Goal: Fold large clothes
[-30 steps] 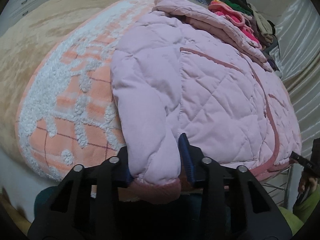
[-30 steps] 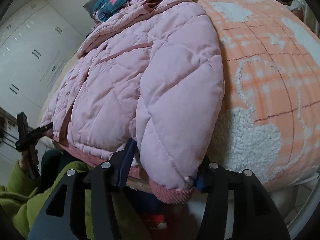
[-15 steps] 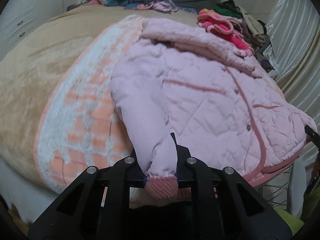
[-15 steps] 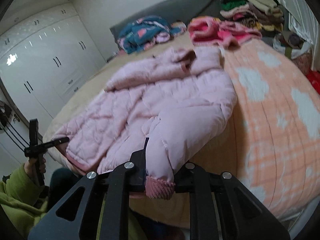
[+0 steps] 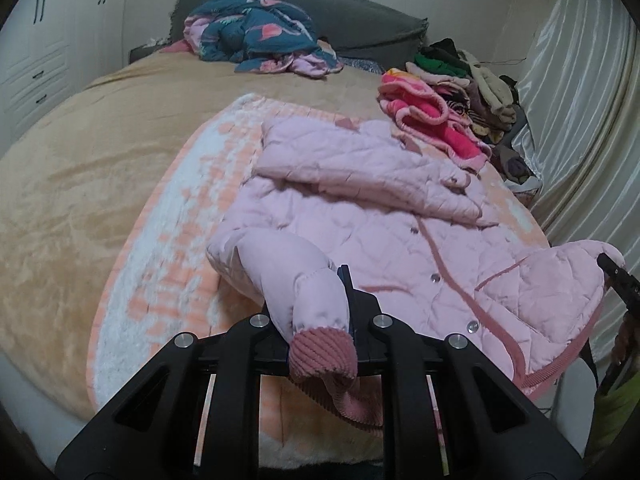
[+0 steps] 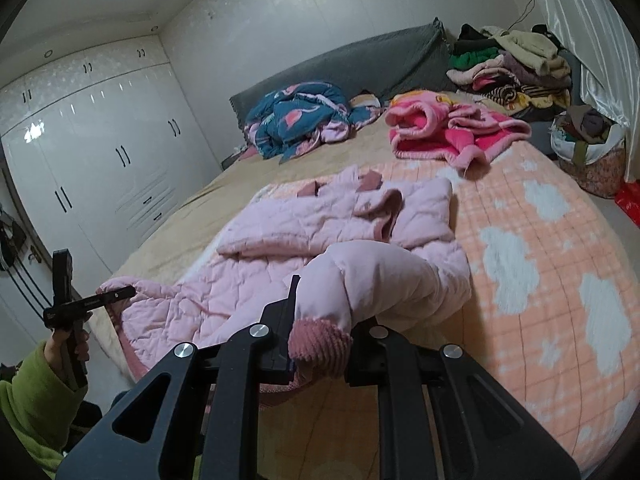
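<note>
Pink quilted jacket (image 5: 400,216) lies front-up on the orange cloud blanket (image 5: 168,264), collar far, hem near. Left wrist view: the left gripper (image 5: 320,336) is clamped on a sleeve cuff (image 5: 322,354); the sleeve runs away toward the jacket's body. A second ago the jaws stood wide around it, low by the bed edge.

Right wrist view: the right gripper (image 6: 320,344) pinches the other cuff (image 6: 318,344), also raised since then, having just closed.
</note>
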`<move>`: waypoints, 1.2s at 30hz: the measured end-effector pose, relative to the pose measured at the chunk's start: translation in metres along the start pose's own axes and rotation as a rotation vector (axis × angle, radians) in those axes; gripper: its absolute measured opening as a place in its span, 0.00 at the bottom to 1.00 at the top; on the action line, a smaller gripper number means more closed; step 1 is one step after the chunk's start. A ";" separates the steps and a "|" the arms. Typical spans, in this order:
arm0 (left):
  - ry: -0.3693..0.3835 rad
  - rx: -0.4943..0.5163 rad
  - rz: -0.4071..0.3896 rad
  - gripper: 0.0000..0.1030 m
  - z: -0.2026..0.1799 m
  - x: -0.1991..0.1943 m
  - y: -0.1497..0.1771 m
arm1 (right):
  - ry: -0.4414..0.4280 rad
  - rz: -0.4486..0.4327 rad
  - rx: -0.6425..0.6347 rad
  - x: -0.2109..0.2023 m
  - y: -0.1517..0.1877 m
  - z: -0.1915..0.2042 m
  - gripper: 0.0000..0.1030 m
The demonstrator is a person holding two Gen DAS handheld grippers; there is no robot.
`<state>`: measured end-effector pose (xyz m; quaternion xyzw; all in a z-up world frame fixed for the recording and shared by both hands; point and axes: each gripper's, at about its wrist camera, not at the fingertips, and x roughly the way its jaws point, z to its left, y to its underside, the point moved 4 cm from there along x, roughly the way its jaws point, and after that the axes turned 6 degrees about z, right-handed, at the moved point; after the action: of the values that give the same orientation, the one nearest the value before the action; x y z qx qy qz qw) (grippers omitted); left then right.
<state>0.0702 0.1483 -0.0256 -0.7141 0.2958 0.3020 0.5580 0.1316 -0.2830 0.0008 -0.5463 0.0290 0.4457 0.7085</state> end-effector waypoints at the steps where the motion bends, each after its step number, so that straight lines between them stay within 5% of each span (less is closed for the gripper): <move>1: 0.000 0.001 -0.004 0.09 -0.002 -0.001 -0.004 | 0.004 -0.005 0.000 0.000 -0.002 0.000 0.14; 36: -0.049 0.009 -0.132 0.09 -0.009 -0.005 -0.134 | 0.029 -0.142 0.097 0.014 -0.096 -0.036 0.14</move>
<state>0.1696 0.1670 0.0632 -0.7219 0.2357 0.2804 0.5870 0.2200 -0.3041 0.0507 -0.5187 0.0221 0.3845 0.7633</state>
